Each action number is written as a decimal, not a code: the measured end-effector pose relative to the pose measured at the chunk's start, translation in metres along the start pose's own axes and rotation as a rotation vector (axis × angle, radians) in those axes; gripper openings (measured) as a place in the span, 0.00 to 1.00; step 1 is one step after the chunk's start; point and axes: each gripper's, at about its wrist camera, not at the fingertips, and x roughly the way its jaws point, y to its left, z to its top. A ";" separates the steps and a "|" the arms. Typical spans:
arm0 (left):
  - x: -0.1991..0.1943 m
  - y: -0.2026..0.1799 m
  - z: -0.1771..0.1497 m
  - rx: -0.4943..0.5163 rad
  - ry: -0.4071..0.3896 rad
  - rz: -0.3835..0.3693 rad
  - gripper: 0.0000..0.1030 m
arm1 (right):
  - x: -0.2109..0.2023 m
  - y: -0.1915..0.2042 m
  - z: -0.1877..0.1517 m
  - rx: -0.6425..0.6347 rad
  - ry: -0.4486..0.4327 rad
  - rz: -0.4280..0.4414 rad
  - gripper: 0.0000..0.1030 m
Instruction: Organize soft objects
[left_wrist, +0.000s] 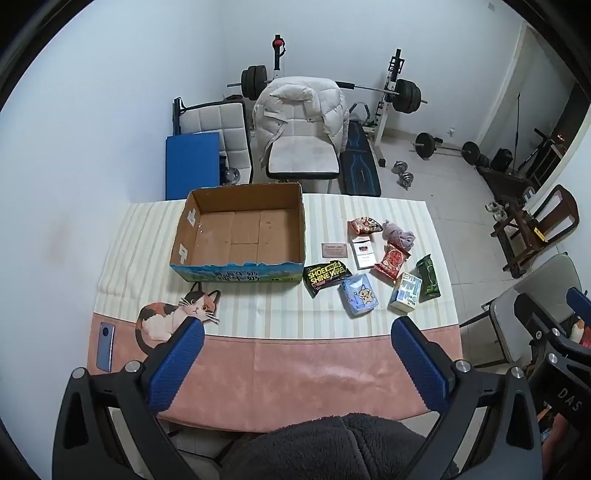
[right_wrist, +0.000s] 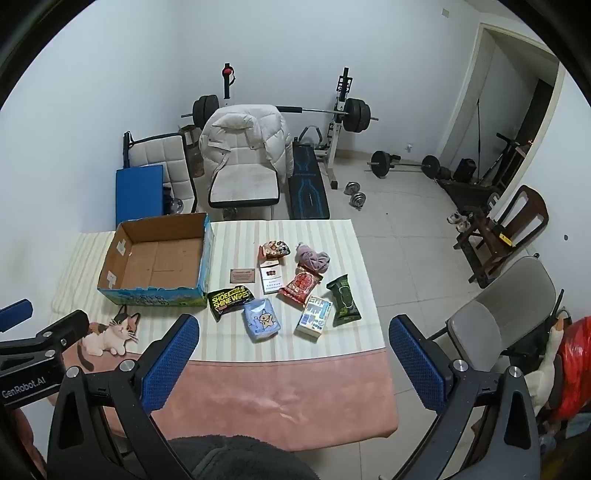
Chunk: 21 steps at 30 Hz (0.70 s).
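From the left wrist, the left gripper (left_wrist: 295, 332) hangs above the near pink edge of the tablecloth (left_wrist: 258, 376) with its blue pads spread wide and nothing between them, while the empty cardboard box (left_wrist: 240, 236) stands ahead and the soft packets lie grouped just right of it: the shoe shine wipes (left_wrist: 325, 276), a blue tissue pack (left_wrist: 359, 298) and a green wipes pack (left_wrist: 428, 277). From the right wrist, the right gripper (right_wrist: 293, 332) is likewise wide apart and empty, with the same packets ahead, the purple cloth (right_wrist: 313, 258) at the far side of the group and the box to the left.
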 end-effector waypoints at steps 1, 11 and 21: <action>-0.002 0.000 -0.001 -0.002 -0.038 0.002 1.00 | 0.000 -0.001 0.000 0.000 0.000 0.002 1.00; -0.006 -0.004 -0.001 -0.004 -0.047 0.008 1.00 | -0.001 0.001 0.005 -0.022 0.003 -0.042 1.00; -0.007 0.000 0.001 -0.001 -0.048 -0.003 1.00 | -0.011 -0.008 0.007 -0.012 -0.015 -0.030 1.00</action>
